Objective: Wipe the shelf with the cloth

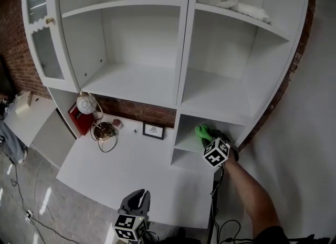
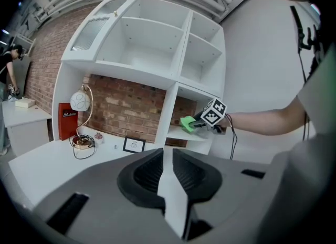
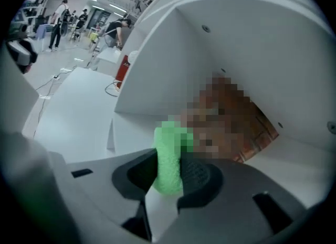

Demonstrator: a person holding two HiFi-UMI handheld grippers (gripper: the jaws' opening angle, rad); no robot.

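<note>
A green cloth (image 1: 201,130) lies against the small shelf board (image 1: 184,142) in the lower right compartment of the white shelf unit. My right gripper (image 1: 208,136) is shut on it, its marker cube just outside the opening. In the right gripper view the cloth (image 3: 168,138) bulges up between the two dark jaws of the right gripper (image 3: 169,160), above the white board. My left gripper (image 1: 136,200) hangs low over the desk's front edge, shut and empty. The left gripper view shows that left gripper (image 2: 168,152) facing the shelf unit, with the cloth (image 2: 187,123) far off.
On the white desk (image 1: 131,169) stand a globe lamp (image 1: 85,103) with coiled cable, a red box (image 1: 79,118) and a small picture frame (image 1: 153,130). White rags (image 1: 236,6) lie on the top right shelf. A glass door (image 1: 42,33) hangs open at left.
</note>
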